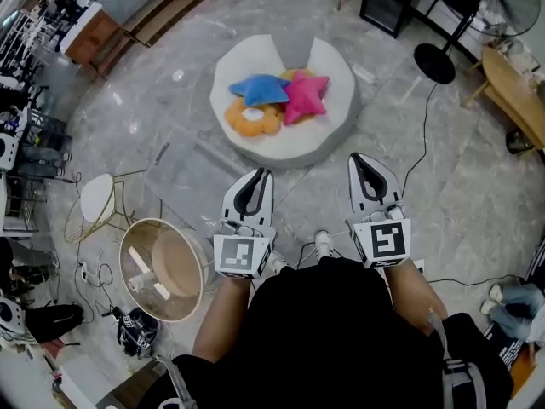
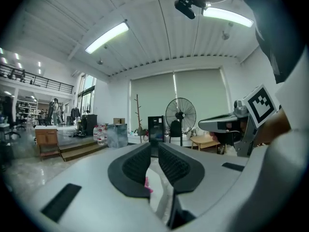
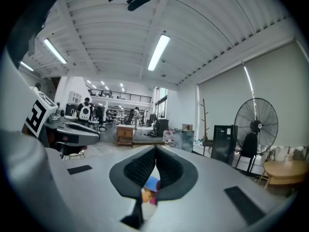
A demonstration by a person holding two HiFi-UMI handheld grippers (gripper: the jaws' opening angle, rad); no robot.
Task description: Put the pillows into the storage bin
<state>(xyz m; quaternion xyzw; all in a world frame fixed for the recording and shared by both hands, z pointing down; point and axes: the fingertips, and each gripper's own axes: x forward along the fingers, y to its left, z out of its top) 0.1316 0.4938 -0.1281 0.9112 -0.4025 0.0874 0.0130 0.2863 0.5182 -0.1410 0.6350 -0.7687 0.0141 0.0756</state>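
**Pillows ahead on the seat, bin off to the left**

Both tongs are closed and hold nothing. The left gripper (image 1: pixel 265 173) shows its ribbed black pads drawn to a thin slit in its own view (image 2: pixel 155 148). The right gripper (image 1: pixel 358 157) has its pads meeting at the tips (image 3: pixel 155 151). Both point nearly level over the grey marble floor (image 1: pixel 426 186).

The pillows all lie on the round white cushioned seat (image 1: pixel 289 150), straight ahead of the tongs and well apart from them. None is in the bin yet.
- The blue star-shaped plush pillow (image 1: pixel 260 89) lies toward the seat's left side.
- The pink star-shaped plush pillow (image 1: pixel 305 96) touches it on the right.
- The orange flower-shaped pillow with a white centre (image 1: pixel 249 119) lies by the seat's near-left edge, partly under the blue star.
- A yellow pillow (image 1: pixel 294 75) peeks out behind the two stars.

As a group the pile runs crosswise to the tongs, and no single pillow has a clear long axis. By my judgement, the orange flower is nearest the left gripper, and the pink star is about equally in reach of either.

The round translucent storage bin with a pale brown inside (image 1: pixel 122 262) stands on the floor beside the person's left arm, behind the tongs' tips. So any pillow must travel back and leftward, which favours the left hand.

There is no readable brand or lettering, only black-and-white square markers on the grippers' cubes.
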